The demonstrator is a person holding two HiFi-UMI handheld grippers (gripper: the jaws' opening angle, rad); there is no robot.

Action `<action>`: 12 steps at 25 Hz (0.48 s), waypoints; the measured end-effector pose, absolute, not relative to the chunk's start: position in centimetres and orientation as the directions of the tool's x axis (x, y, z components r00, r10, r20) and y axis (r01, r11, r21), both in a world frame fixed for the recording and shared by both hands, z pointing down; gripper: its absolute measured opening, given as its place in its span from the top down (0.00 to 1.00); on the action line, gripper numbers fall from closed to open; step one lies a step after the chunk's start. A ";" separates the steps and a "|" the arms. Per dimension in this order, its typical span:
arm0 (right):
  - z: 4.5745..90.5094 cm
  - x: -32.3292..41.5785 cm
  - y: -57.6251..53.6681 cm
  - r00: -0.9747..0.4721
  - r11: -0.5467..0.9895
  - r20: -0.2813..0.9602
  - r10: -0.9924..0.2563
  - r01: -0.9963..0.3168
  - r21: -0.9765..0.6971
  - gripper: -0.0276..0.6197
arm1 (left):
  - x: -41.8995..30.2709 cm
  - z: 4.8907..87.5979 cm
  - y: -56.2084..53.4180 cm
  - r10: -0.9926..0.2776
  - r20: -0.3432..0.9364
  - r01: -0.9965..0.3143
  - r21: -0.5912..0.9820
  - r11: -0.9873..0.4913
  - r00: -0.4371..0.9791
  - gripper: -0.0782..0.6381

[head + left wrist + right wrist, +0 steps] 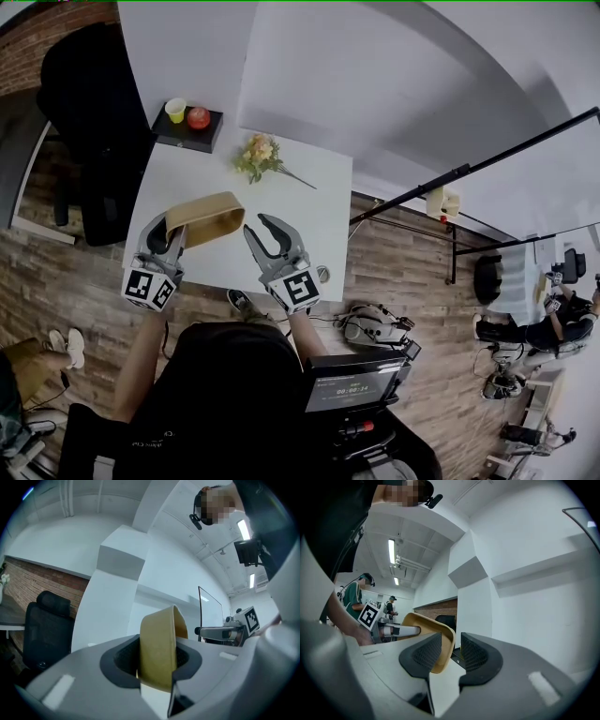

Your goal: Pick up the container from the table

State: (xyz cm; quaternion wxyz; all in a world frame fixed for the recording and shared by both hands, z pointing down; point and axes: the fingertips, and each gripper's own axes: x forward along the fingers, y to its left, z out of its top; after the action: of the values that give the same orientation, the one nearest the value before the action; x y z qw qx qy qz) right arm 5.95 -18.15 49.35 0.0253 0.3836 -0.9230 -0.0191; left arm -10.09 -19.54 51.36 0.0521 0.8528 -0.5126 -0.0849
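- Container (204, 217): tan, paper-like oblong tray with rounded ends and a thin rolled rim; empty.
- Pose: turned up on its edge, its long axis running from the left gripper (169, 234) toward the right gripper (267, 234).
- Grip: one end wall is pinched between the left gripper's pads.
- Far end: reaches just between the right gripper's parted jaws, beside one pad.

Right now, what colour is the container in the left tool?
Tan, like brown cardboard. The container shows best in the head view.
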 end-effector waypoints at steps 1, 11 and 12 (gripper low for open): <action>49.3 5.9 -18.1 -0.706 0.706 0.031 -0.708 -0.706 0.055 0.75 | -10.1 51.3 -19.5 -0.884 -0.090 -0.866 0.176 -0.468 0.460 0.73; 49.6 6.1 -17.9 -0.706 0.706 0.026 -0.708 -0.706 0.053 0.88 | -10.4 51.6 -19.5 -0.889 -0.087 -0.872 0.173 -0.458 0.450 0.73; 49.5 6.3 -18.0 -0.705 0.705 0.020 -0.709 -0.707 0.050 0.89 | -10.3 51.6 -19.5 -0.889 -0.086 -0.872 0.173 -0.458 0.450 0.73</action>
State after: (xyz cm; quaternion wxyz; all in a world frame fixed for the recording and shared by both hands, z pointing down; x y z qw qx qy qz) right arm 6.25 -17.95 49.52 0.0188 0.3835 -0.9232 -0.0192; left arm -10.33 -19.50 51.59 0.0517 0.8498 -0.5181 -0.0819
